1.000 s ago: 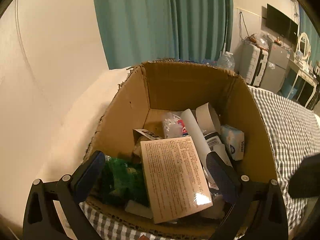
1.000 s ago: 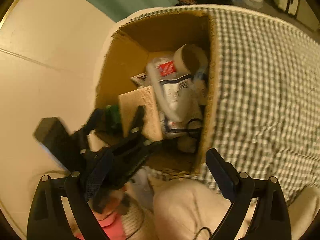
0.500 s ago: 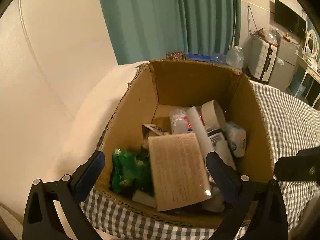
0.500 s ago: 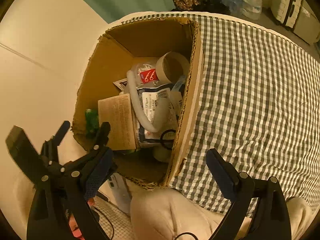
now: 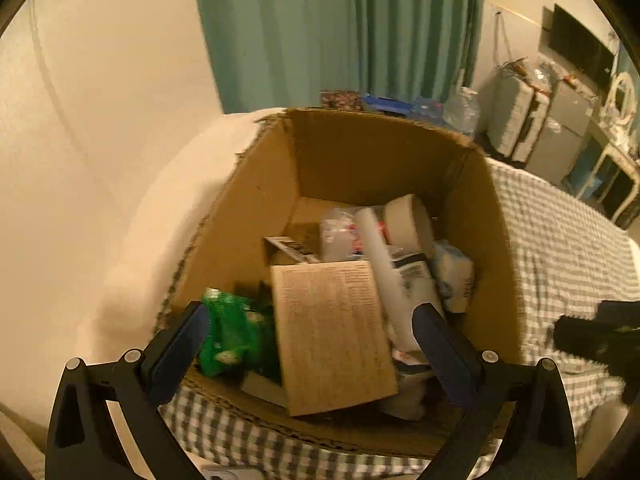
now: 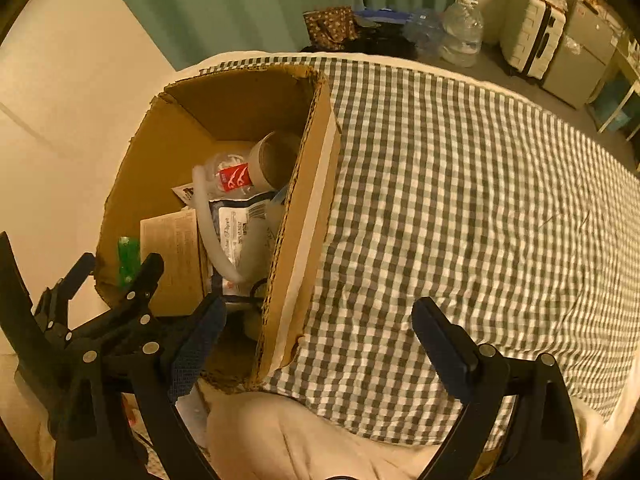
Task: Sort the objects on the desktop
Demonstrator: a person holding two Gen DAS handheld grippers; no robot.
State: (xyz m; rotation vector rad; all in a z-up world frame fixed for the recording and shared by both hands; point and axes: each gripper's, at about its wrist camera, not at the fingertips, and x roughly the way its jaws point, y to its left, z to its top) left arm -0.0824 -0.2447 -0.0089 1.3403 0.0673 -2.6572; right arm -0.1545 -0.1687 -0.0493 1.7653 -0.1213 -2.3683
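On the checked bedcover (image 6: 460, 200) sits an open cardboard box (image 5: 256, 216) holding a brown printed packet (image 5: 332, 336), a green bag (image 5: 232, 332) and a tape roll (image 5: 408, 220). We hold our left gripper (image 5: 308, 352) and right gripper (image 6: 316, 348) above it, both with fingers spread and empty.

Your left gripper (image 5: 308, 344) hangs with its fingers (image 5: 178, 354) spread wide and nothing between them. Your right gripper (image 6: 316, 344) is likewise spread and empty, fingers (image 6: 440, 348) well apart. In the right wrist view, your left gripper sits low at the left.
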